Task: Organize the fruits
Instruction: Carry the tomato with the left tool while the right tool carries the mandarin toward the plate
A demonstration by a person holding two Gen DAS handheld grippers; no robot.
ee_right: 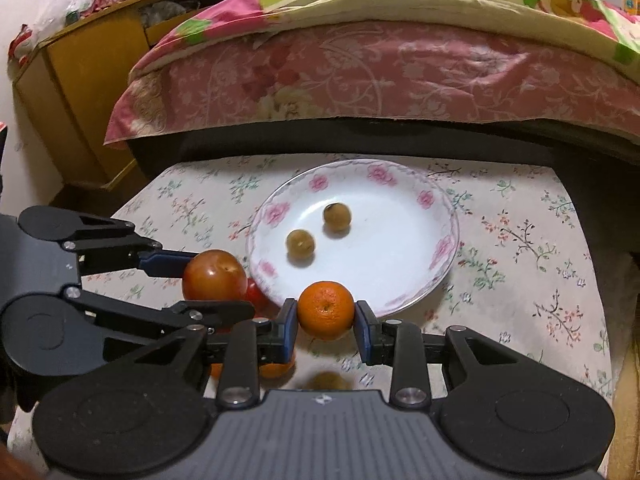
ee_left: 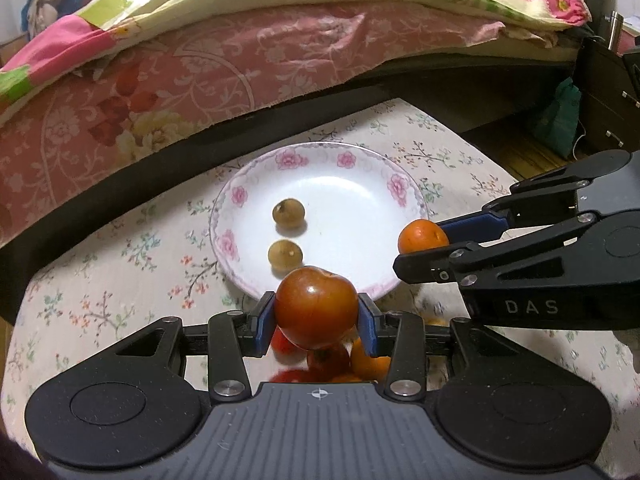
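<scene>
A small table point(ee_right: 520, 216) with a flowery cloth stands by a bed point(ee_right: 360, 76). The left gripper point(ee_left: 316, 316) squeezes a red tomato point(ee_left: 316, 304) above the table's near edge. A white plate point(ee_right: 400, 264) in the middle holds two small brown fruits point(ee_right: 300, 243). The right gripper point(ee_right: 326, 320) squeezes an orange point(ee_right: 326, 310) over the plate's near rim.

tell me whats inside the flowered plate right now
Two small brownish round fruits lie in the plate, apart from each other. The rest shows bare white, except its near rim, hidden behind the held orange.
</scene>
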